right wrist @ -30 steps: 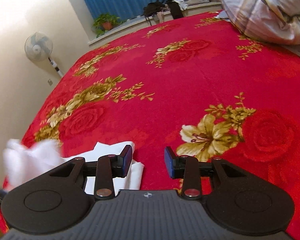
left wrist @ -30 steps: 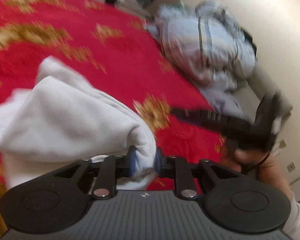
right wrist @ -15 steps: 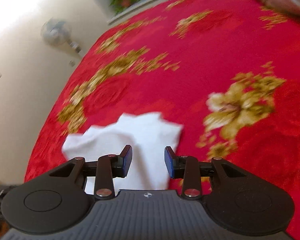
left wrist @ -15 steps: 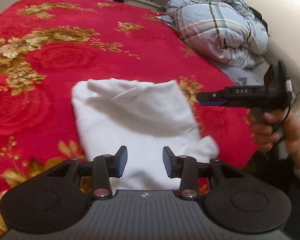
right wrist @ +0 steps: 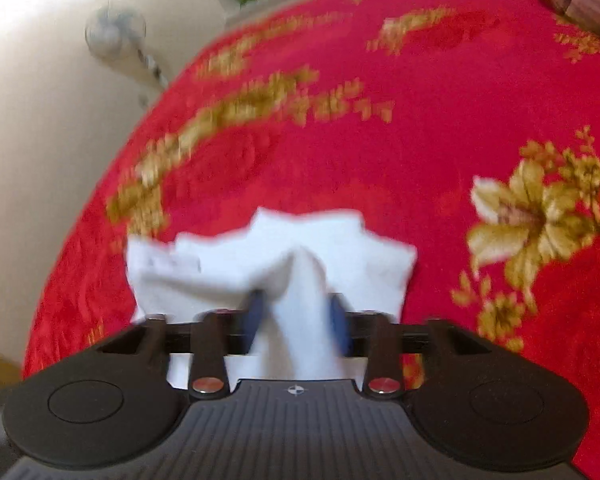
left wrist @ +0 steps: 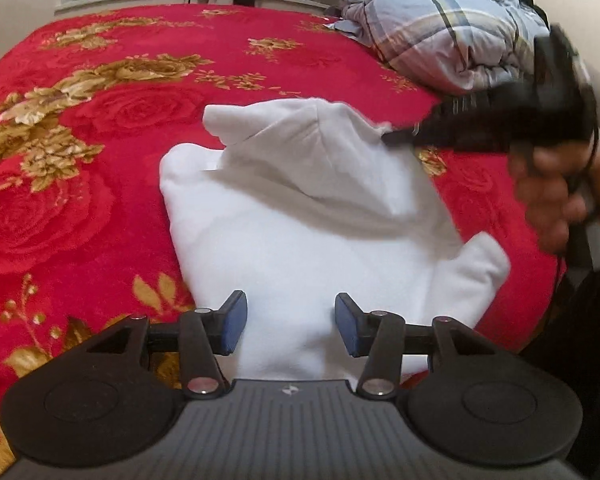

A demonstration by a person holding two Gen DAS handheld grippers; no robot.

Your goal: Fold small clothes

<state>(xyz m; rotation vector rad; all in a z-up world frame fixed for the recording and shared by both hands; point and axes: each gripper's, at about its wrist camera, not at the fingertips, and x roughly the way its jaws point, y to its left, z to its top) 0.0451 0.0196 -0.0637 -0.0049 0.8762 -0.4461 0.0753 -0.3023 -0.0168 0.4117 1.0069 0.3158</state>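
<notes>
one soft white fleece garment [left wrist: 300, 216] lies rumpled near the edge of the bed [left wrist: 100, 128], whose plush red blanket bears gold roses. the left hand-held gripper [left wrist: 287, 322] hovers over its near end, blue pads wide apart and empty. the right hand-held gripper [right wrist: 296, 316] pinches a raised fold of it; one plaid quilt [left wrist: 440, 36] is heaped beyond.

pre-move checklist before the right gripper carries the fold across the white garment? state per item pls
1. Right gripper shut on a raised ridge of the white garment: ok.
2. Left gripper open, fingers clear of cloth: ok.
3. Garment body lies on the red blanket: ok.
4. Layers flat: not ok, top flap rumpled.
5. How many layers the right fingers hold: cannot tell, blurred.
6. Plaid quilt away from the garment: ok.
</notes>
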